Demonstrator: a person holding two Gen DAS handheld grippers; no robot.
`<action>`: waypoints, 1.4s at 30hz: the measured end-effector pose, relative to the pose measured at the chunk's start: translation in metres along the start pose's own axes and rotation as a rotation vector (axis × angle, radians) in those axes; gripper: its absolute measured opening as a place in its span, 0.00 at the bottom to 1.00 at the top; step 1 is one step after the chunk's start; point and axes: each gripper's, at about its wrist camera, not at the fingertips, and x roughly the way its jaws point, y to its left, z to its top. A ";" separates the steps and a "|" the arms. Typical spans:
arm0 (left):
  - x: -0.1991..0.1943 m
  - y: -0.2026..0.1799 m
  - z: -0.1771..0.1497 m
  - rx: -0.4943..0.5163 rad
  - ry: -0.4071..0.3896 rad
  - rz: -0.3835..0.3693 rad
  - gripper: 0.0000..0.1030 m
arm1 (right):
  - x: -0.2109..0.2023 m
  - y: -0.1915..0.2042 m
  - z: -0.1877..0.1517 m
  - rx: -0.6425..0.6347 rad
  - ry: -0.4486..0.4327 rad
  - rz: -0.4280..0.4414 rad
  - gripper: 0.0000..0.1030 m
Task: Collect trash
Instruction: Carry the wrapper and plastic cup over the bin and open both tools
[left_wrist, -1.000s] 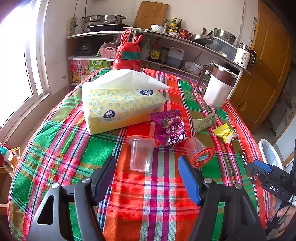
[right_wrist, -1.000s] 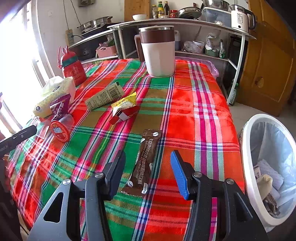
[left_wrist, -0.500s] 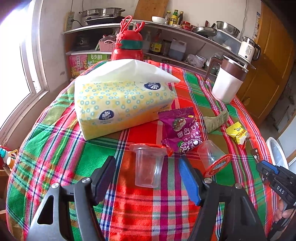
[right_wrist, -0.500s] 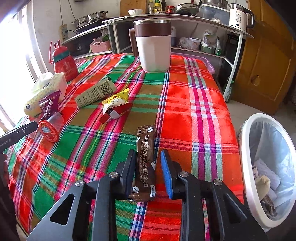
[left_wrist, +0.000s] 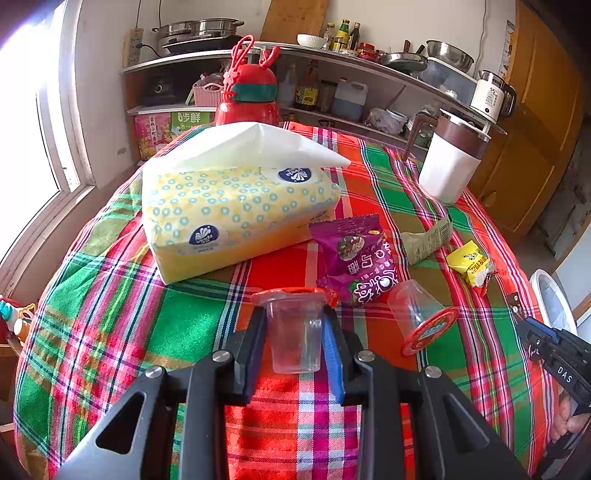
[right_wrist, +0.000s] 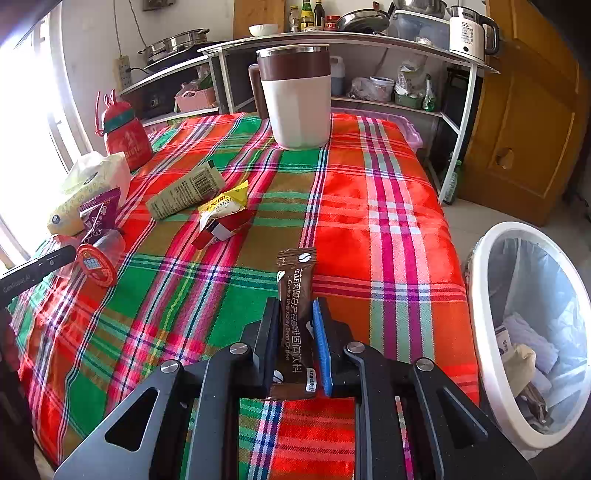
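Note:
My left gripper (left_wrist: 293, 334) is shut on a clear plastic cup (left_wrist: 293, 332) with a red rim, lying on the plaid tablecloth. A second clear cup with a red foil lid (left_wrist: 424, 325) lies to its right, beside a purple snack wrapper (left_wrist: 356, 258). A green sachet (left_wrist: 424, 240) and a yellow wrapper (left_wrist: 469, 262) lie farther right. My right gripper (right_wrist: 295, 332) is shut on a brown coffee sachet (right_wrist: 295, 295). The white trash bin (right_wrist: 487, 332) with a bag liner stands on the floor at the right of the table.
A yellow tissue pack (left_wrist: 229, 210) lies behind the cup. A red bottle (left_wrist: 247, 99) and a white and brown jug (right_wrist: 297, 99) stand at the far side. Shelves with kitchenware lie beyond. A wooden door (right_wrist: 524, 110) stands at the right.
Both grippers moved forward and closed. The left shut on the clear cup, the right shut on the brown sachet.

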 end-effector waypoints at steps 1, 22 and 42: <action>0.000 -0.001 0.000 0.002 0.000 0.001 0.30 | -0.001 0.000 -0.001 0.001 -0.003 0.001 0.19; -0.049 -0.060 -0.002 0.090 -0.069 -0.141 0.30 | -0.040 -0.019 -0.007 0.056 -0.085 0.065 0.18; -0.058 -0.191 0.006 0.263 -0.073 -0.333 0.30 | -0.088 -0.093 -0.012 0.158 -0.174 0.003 0.18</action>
